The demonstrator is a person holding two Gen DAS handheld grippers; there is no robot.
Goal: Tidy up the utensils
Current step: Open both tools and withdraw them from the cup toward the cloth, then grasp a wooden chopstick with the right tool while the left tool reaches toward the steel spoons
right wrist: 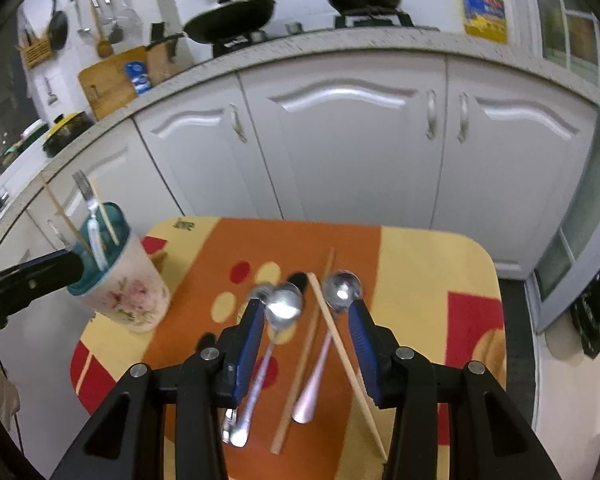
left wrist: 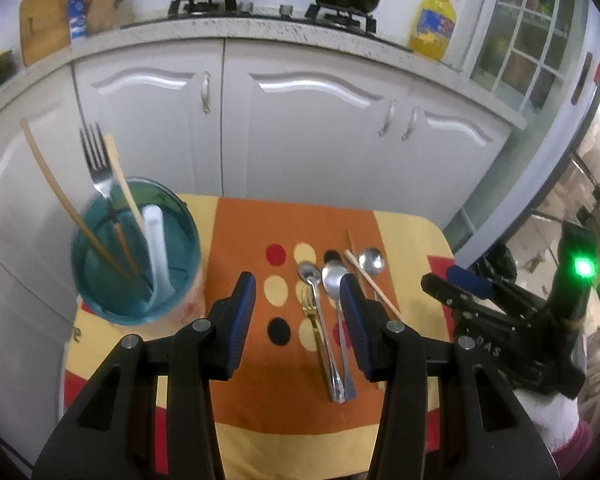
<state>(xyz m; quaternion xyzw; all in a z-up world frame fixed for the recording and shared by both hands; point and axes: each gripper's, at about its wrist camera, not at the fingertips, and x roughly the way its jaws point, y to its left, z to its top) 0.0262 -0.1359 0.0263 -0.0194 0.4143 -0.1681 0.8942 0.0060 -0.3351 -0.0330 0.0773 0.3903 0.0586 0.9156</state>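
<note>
A flowered holder cup with a teal inside stands at the table's left and holds a fork, chopsticks and a white spoon. On the orange mat lie three metal spoons, a gold fork and chopsticks. My left gripper hovers open over the mat, right of the cup, with nothing gripped. My right gripper hangs open above a spoon, two crossed chopsticks and a pink-handled spoon, and its pads touch none of them. The cup appears at the left of the right wrist view.
The small table has rounded corners and drops to the floor on the right. White cabinet doors stand close behind it, under a counter with a wok, a pot and an oil bottle. A black bag lies on the floor.
</note>
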